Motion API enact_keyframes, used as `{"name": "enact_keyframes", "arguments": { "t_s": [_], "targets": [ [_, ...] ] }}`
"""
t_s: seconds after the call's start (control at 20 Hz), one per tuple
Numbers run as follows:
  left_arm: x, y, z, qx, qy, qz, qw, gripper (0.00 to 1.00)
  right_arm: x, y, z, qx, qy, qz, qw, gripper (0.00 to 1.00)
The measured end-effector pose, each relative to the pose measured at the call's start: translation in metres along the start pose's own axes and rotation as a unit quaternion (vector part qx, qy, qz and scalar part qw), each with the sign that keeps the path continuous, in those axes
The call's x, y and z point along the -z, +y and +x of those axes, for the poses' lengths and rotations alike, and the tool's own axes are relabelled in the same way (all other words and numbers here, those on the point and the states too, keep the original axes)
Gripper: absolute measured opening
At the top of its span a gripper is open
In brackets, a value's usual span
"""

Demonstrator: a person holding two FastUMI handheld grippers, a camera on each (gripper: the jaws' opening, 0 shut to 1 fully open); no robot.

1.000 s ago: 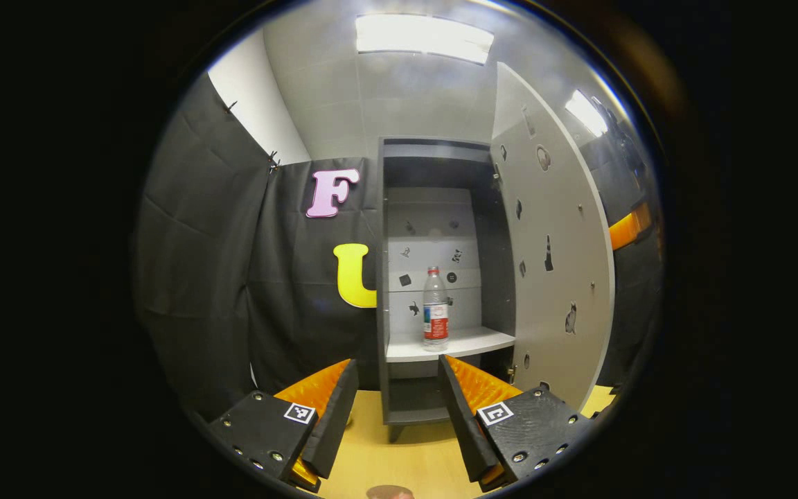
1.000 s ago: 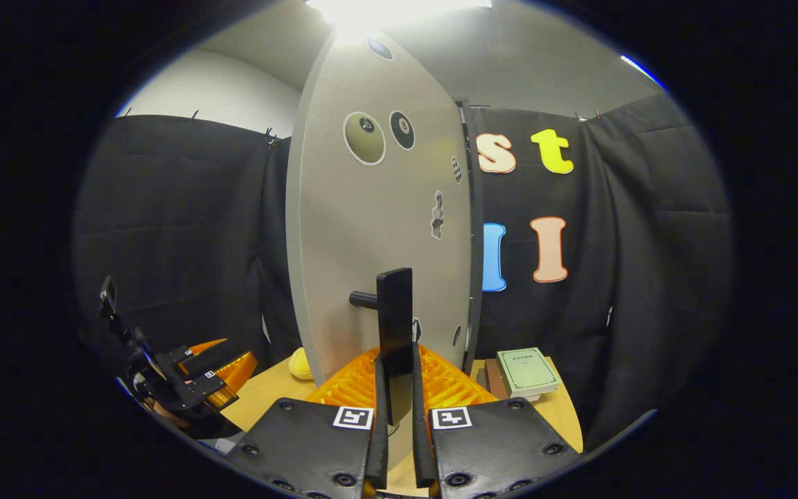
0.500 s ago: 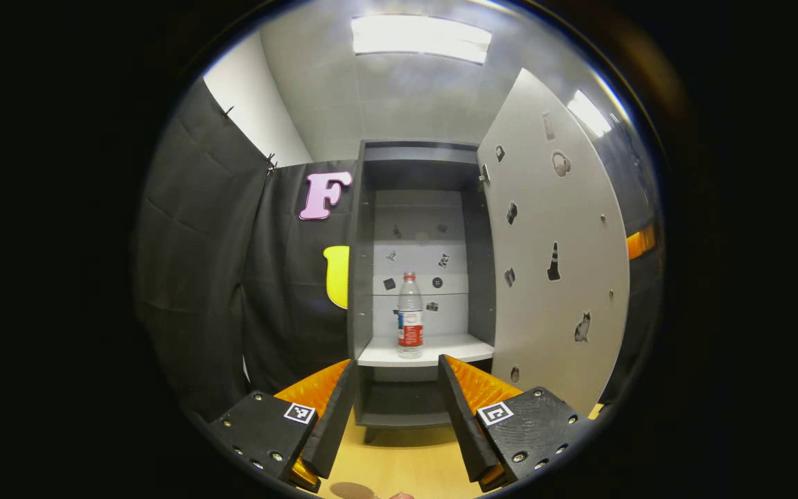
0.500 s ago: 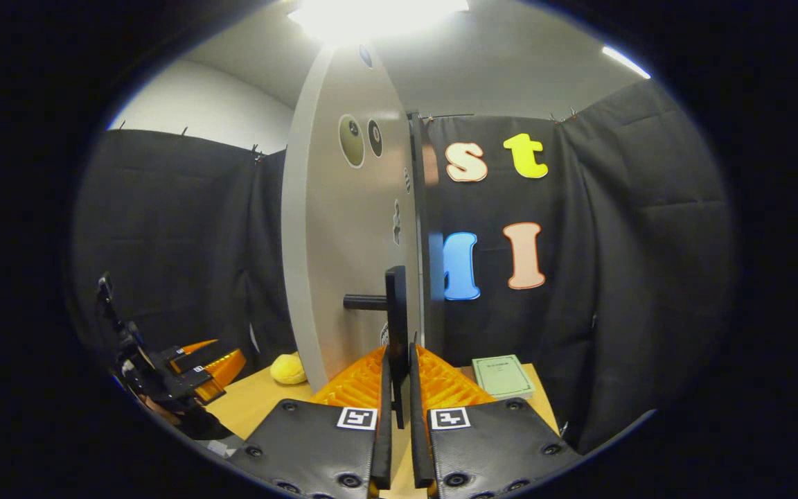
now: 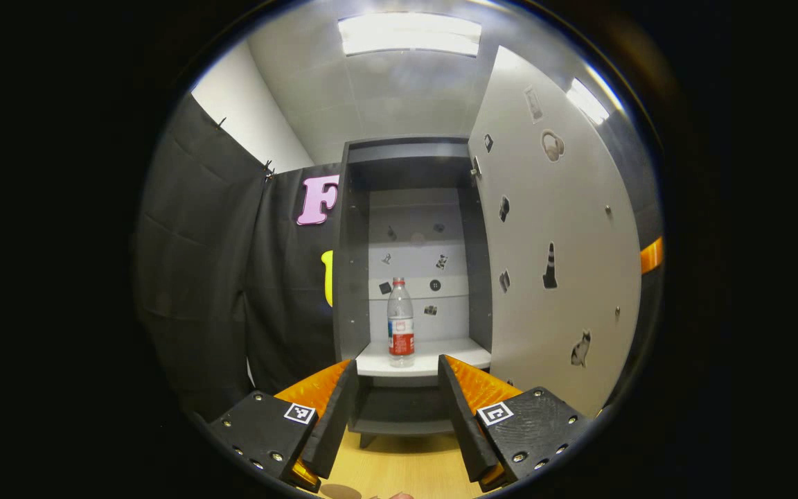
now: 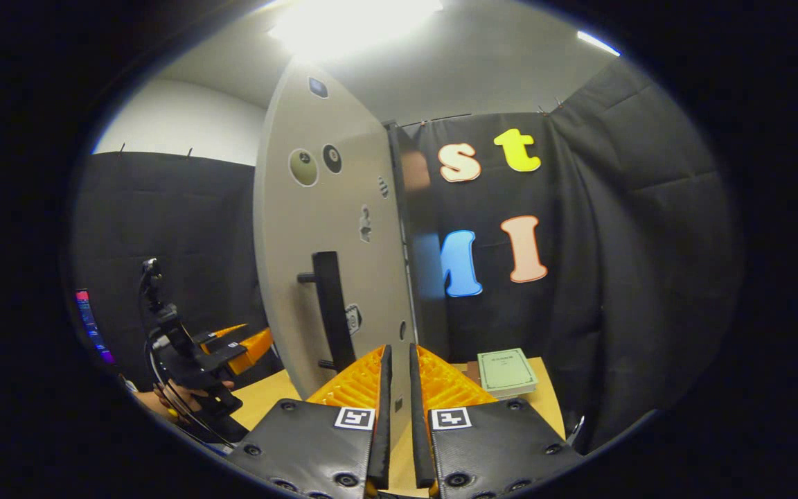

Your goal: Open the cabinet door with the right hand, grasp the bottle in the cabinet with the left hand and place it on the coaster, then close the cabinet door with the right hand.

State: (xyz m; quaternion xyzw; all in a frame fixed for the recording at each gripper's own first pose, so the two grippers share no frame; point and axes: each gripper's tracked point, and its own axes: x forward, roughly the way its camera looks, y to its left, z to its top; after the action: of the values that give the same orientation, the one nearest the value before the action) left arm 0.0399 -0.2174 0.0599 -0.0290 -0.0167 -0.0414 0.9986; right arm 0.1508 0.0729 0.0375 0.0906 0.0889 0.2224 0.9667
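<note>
The cabinet (image 5: 413,277) is standing wide open, and the bottle (image 5: 400,323) is sitting upright on the white shelf (image 5: 433,357) inside, toward the shelf's left half. In the left gripper view the left tongs (image 5: 393,378) are hanging released, fingers spread wide apart, and the bottle is showing at twelve o'clock from them, framed in the gap between the two fingers but well beyond the tips, touching neither. The way from tongs to bottle is lying open; the shelf's front edge is sitting just above the fingertips in the view.

At two o'clock the cabinet door (image 5: 555,242) is swung out, its inner face dotted with small stickers. The cabinet's back panel is carrying more small stickers behind the bottle. Below the shelf the wooden table (image 5: 399,464) is showing under the cabinet.

Over to the right gripper view: the right tongs (image 6: 396,360) are nearly closed, with only a slim gap between the fingers and nothing caught in it. The door handle (image 6: 333,312) is standing at eleven o'clock from them, off to the left and clear of both fingers. A pale green book (image 6: 506,371) is lying on the table at three o'clock of the fingertips, atop something brown. At nine o'clock, low in this view, the left tongs (image 6: 233,346) are showing farther off, with a hand (image 6: 163,398) gripping their handle.
</note>
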Motion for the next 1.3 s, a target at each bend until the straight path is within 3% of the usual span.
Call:
{"name": "enact_keyframes", "arguments": {
  "t_s": [0.05, 0.1, 0.15, 0.2, 0.3, 0.35, 0.4, 0.65, 0.7, 0.75, 1.3],
  "targets": [
    [-0.003, -0.002, 0.007, 0.002, 0.001, -0.004, 1.0, 0.67, 0.002, -0.011, -0.001, 0.021, 0.0, 0.001, 1.0, 0.09],
    [-0.01, 0.0, 0.011, 0.004, 0.0, -0.008, 1.0, 0.67, 0.004, -0.018, -0.003, 0.038, 0.001, 0.003, 0.999, 0.1],
    [-0.016, -0.001, 0.02, 0.009, -0.005, -0.014, 1.0, 0.67, 0.005, -0.025, -0.004, 0.055, 0.002, 0.004, 0.998, 0.27],
    [-0.023, 0.0, 0.029, 0.012, -0.009, -0.02, 1.0, 0.67, 0.006, -0.031, -0.005, 0.067, 0.002, 0.002, 0.998, 0.31],
    [-0.036, 0.006, 0.049, 0.015, -0.018, -0.026, 0.999, 0.67, 0.006, -0.039, -0.005, 0.083, -0.004, -0.01, 0.996, 0.55],
    [-0.04, 0.012, 0.061, 0.015, -0.02, -0.027, 0.999, 0.67, 0.005, -0.046, -0.002, 0.096, -0.009, -0.019, 0.995, 0.81],
    [-0.045, 0.016, 0.072, 0.018, -0.021, -0.028, 0.999, 0.67, 0.003, -0.051, -0.004, 0.111, -0.012, -0.028, 0.993, 0.96],
    [-0.06, 0.018, 0.125, 0.052, -0.016, -0.011, 0.998, 0.67, 0.004, -0.06, 0.0, 0.147, -0.009, -0.023, 0.989, 0.98],
    [-0.059, 0.019, 0.135, 0.057, -0.011, -0.007, 0.998, 0.67, 0.006, -0.06, 0.0, 0.154, -0.006, -0.021, 0.988, 0.94],
    [-0.055, 0.019, 0.145, 0.061, -0.004, -0.005, 0.998, 0.67, 0.006, -0.062, 0.0, 0.162, -0.005, -0.02, 0.987, 0.99],
    [-0.023, 0.013, 0.247, 0.096, 0.03, -0.007, 0.995, 0.67, 0.018, -0.084, -0.006, 0.251, 0.017, -0.016, 0.968, 0.98]
  ]
}}
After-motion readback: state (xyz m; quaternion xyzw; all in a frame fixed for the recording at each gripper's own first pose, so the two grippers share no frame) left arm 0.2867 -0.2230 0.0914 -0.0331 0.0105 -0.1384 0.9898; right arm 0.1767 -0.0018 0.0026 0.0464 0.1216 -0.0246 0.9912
